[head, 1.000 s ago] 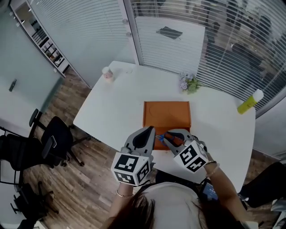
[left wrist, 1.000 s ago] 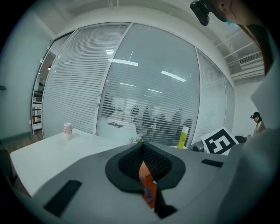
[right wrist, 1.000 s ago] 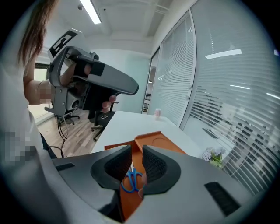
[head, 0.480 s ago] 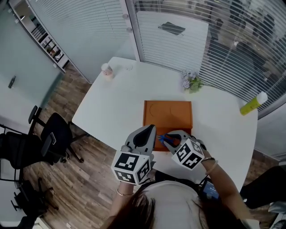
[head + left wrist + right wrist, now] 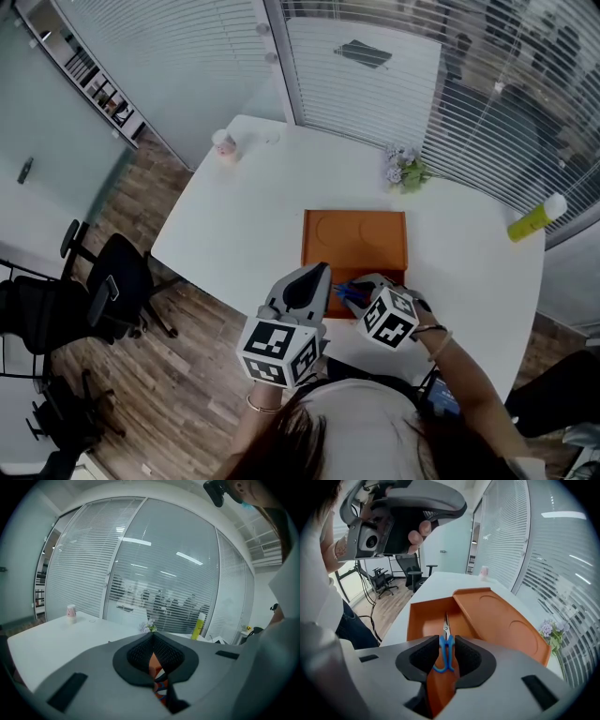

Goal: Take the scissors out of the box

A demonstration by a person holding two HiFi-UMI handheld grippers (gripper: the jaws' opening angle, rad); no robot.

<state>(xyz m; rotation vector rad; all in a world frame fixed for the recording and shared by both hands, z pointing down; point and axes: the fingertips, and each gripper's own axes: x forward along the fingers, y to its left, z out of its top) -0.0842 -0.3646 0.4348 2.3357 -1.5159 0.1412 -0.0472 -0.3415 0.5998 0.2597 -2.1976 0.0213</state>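
Note:
Blue-handled scissors point(image 5: 446, 645) lie in the base of an open orange box point(image 5: 423, 620), blades pointing away; its lid point(image 5: 501, 625) lies alongside. My right gripper point(image 5: 446, 641) points steeply down over the base. Its jaws are opening, and the scissor handles show between the pads without being pressed. In the head view the right gripper point(image 5: 361, 289) hangs over the box point(image 5: 311, 246) at its near end, with a bit of blue from the scissors point(image 5: 347, 292) beside it. The left gripper point(image 5: 314, 279) hovers just left of it, near the box's front corner, tips together and empty.
The box sits near the front edge of a white table point(image 5: 253, 216). A paper cup point(image 5: 224, 147) stands far left, a small flower bunch point(image 5: 405, 172) behind the box, a yellow bottle point(image 5: 536, 217) far right. Office chairs point(image 5: 112, 295) stand on the wood floor to the left.
My right gripper has sunk toward the box and tipped further down, bringing the scissors between its jaws. The left gripper has barely moved.

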